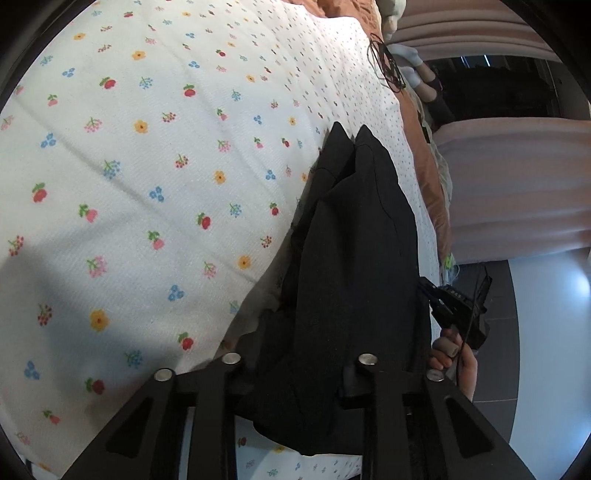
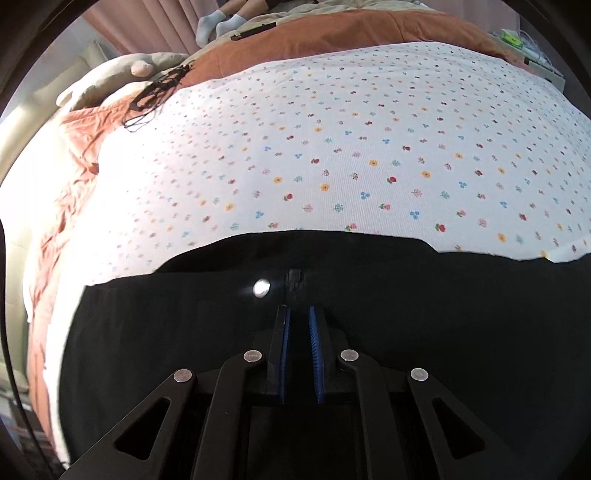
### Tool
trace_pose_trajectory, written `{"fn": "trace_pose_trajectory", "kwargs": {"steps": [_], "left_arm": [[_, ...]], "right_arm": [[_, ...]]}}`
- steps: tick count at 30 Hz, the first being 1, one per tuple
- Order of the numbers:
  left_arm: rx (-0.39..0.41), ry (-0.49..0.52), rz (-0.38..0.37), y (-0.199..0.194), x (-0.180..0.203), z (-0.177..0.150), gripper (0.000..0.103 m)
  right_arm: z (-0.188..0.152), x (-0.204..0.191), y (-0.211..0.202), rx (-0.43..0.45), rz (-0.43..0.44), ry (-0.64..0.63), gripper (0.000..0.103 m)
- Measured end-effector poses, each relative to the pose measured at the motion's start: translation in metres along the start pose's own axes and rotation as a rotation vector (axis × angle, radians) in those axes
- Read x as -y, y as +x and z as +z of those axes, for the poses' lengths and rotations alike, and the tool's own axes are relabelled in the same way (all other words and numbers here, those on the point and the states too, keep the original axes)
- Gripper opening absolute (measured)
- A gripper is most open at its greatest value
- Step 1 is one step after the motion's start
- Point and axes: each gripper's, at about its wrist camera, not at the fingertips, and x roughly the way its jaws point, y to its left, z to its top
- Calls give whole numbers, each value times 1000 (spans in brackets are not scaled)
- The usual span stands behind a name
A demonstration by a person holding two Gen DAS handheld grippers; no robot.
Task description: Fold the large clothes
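Black trousers point(image 2: 369, 280) lie on a white floral bedsheet point(image 2: 332, 147), with a silver button point(image 2: 261, 288) and the fly at the waistband. My right gripper point(image 2: 300, 314) hovers over the waistband near the button, its blue-padded fingers a narrow gap apart with nothing between them. In the left wrist view the black fabric point(image 1: 351, 258) is bunched and drapes over my left gripper point(image 1: 303, 376), which is shut on it; its fingertips are hidden by the cloth. The right gripper point(image 1: 458, 306) and the hand holding it show at the bed's edge.
An orange quilt point(image 2: 332, 33) and a beige pillow point(image 2: 122, 70) lie at the far side of the bed, with a black tangle of cord point(image 2: 155, 92) beside them. A person's socked feet point(image 2: 218, 20) rest beyond. Pink curtains point(image 1: 517, 184) and grey floor point(image 1: 495, 369) show past the bed edge.
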Motion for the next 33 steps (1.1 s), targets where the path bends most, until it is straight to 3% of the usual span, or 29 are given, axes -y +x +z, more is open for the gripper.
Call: {"fn": "trace_pose_trajectory", "kwargs": {"steps": [4, 13, 27, 33], "left_arm": [[30, 32, -13, -11, 12, -3, 17], [78, 126, -104, -38, 59, -8, 13], [92, 297, -174, -54, 154, -22, 12], [93, 364, -178, -56, 187, -37, 12]], "right_arm": [[-23, -6, -34, 28, 32, -42, 11], [-89, -16, -92, 23, 143, -75, 11], [-191, 3, -124, -38, 197, -36, 11], [-222, 7, -127, -70, 278, -20, 12]]}}
